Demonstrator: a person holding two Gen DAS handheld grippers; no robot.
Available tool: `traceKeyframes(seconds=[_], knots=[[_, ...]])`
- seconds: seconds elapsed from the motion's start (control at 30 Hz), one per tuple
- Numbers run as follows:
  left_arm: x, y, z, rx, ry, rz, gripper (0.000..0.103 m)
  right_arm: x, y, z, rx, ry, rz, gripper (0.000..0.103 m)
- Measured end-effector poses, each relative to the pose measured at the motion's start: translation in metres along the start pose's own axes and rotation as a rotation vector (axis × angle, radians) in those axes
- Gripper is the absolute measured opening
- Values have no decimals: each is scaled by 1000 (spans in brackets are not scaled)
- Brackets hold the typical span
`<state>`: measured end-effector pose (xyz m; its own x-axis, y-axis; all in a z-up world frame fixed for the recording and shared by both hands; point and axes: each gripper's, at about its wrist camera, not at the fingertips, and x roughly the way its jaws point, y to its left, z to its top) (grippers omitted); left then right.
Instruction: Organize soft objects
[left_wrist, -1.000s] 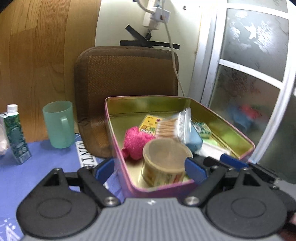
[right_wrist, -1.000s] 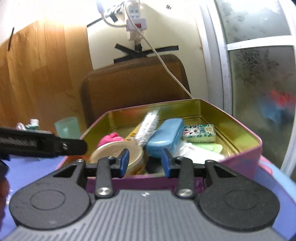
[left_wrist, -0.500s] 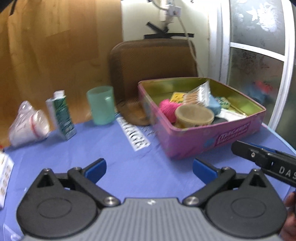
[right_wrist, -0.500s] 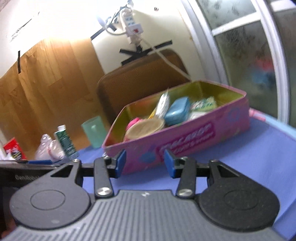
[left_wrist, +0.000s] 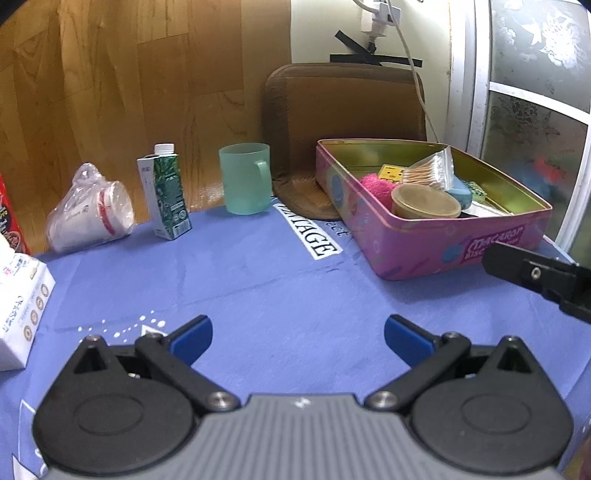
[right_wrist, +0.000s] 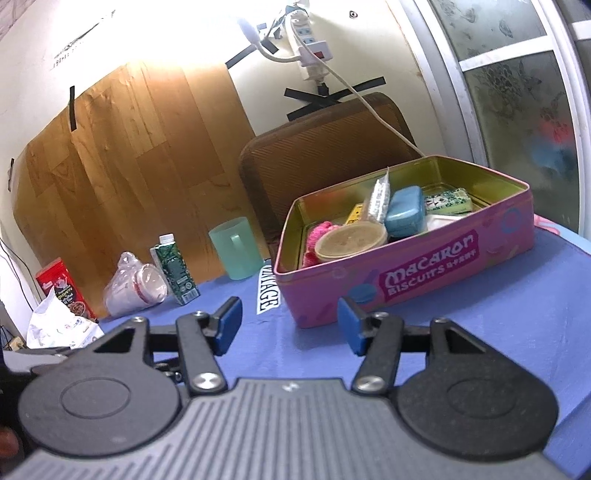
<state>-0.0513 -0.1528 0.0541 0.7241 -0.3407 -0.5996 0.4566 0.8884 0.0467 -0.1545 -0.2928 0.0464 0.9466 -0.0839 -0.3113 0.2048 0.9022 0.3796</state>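
A pink biscuit tin (left_wrist: 491, 246) (right_wrist: 424, 273) stands open on the blue cloth at the right. Inside lie a pink fluffy soft thing (left_wrist: 375, 184) (right_wrist: 317, 236), a tan lidded tub (left_wrist: 424, 201) (right_wrist: 351, 240), a bag of cotton swabs (left_wrist: 428, 171), a blue case (right_wrist: 404, 212) and a green patterned sponge (right_wrist: 447, 201). My left gripper (left_wrist: 297, 338) is open and empty above the cloth, well short of the tin. My right gripper (right_wrist: 290, 325) is open and empty, just before the tin's front wall.
A green mug (left_wrist: 245, 179), a small carton (left_wrist: 166, 192) and a bag of paper cups (left_wrist: 90, 214) stand along the back. A white box (left_wrist: 18, 310) is at the left edge. A brown cushion (left_wrist: 347, 110) leans behind the tin. A window is at the right.
Both grippers have pulled back from over the tin to above the cloth in front of it. The right gripper's jaws have opened wider. Nothing in the tin moved.
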Motion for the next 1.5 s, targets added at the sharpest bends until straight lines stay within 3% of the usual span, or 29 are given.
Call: traceKeyframes(seconds=[0.73, 0.93, 1.17, 1.5], knots=[[0, -6, -8, 56, 12, 70, 103, 0, -6, 0, 46, -6, -38, 66], [-2, -13, -10, 67, 24, 44, 103, 1, -10, -1, 67, 0, -37, 66], [-4, -21, -11, 97, 16, 75, 103, -2, -11, -2, 87, -9, -44, 67], [0, -23, -14, 62, 84, 39, 103, -2, -13, -3, 100, -9, -52, 68]])
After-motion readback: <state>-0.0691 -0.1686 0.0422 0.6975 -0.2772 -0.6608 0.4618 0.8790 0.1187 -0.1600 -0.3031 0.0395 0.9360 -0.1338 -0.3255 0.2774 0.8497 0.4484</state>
